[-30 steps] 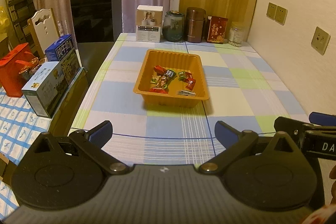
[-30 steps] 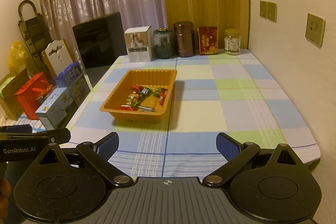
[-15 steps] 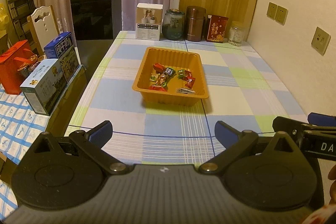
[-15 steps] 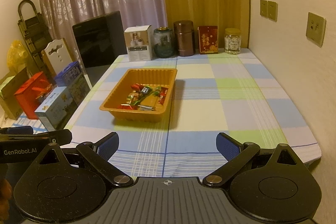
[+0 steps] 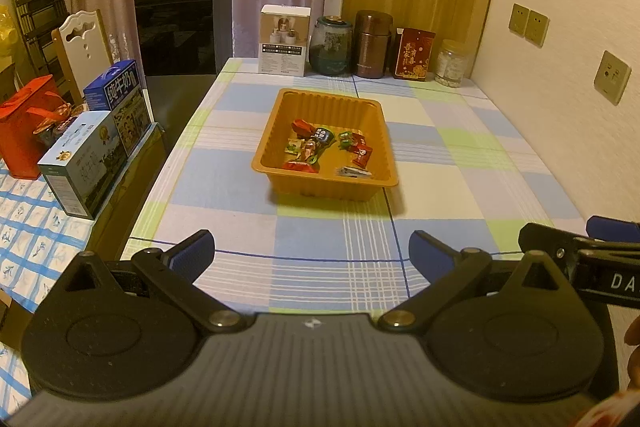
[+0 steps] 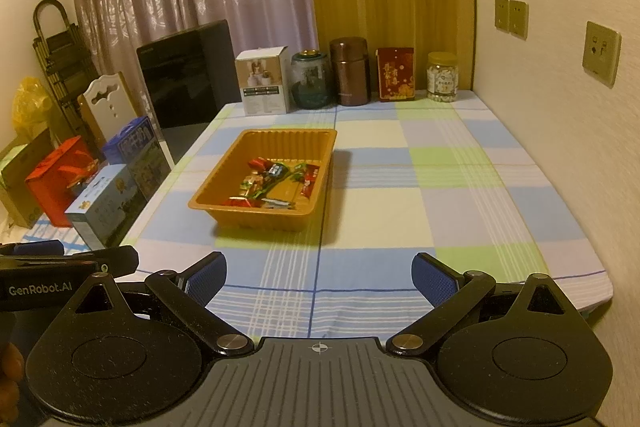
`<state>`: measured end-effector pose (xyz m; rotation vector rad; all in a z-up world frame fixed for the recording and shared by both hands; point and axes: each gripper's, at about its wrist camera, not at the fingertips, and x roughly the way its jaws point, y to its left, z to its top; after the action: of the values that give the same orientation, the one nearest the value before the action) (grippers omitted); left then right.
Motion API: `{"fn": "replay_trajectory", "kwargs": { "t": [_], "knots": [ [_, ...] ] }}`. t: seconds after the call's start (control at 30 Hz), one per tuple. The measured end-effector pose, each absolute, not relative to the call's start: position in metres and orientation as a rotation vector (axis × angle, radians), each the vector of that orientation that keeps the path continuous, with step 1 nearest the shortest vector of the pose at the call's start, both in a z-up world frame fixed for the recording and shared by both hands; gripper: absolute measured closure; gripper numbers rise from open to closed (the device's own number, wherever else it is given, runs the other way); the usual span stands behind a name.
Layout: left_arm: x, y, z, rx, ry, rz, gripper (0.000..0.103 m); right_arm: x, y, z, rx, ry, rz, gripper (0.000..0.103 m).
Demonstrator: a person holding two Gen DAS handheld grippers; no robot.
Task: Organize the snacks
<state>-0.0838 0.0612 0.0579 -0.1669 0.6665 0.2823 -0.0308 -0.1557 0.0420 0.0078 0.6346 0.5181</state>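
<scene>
An orange plastic tray [image 5: 280, 115] [image 6: 320, 147] stands in the middle of the checked tablecloth, holding several wrapped snacks [image 5: 326, 147] [image 6: 276, 175] in red, green and dark wrappers. My left gripper [image 5: 314, 253] hovers open over the table's near edge, well short of the tray, with nothing between its blue pads. My right gripper [image 6: 318, 273] is open and empty too, held near the front edge to the right of the tray. Each gripper's side shows at the edge of the other's view.
Along the back edge stand a white box [image 5: 284, 41], a glass jar [image 5: 333, 45], a brown canister [image 5: 373, 45], a red tin [image 5: 414, 55] and a small jar [image 5: 452, 63]. A black appliance [image 5: 182, 21] and boxes [image 5: 96, 143] sit left of the table. A wall runs along the right.
Both grippers stay open and nearly still. The left wrist view has drifted slightly back and up, so the tray sits a little farther off.
</scene>
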Motion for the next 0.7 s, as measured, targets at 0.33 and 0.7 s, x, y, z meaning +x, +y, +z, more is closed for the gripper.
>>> {"fn": "replay_trajectory", "kwargs": {
  "t": [0.33,0.7],
  "knots": [
    [-0.083,0.0602,0.0565,-0.17,0.667,0.282,0.0,-0.0304,-0.1562,0.0418,0.007,0.635,0.518,0.005],
    [-0.0818,0.0583,0.0541,-0.169,0.669,0.281,0.0,-0.0292,-0.1567,0.0405,0.008,0.636,0.517,0.005]
  ]
}}
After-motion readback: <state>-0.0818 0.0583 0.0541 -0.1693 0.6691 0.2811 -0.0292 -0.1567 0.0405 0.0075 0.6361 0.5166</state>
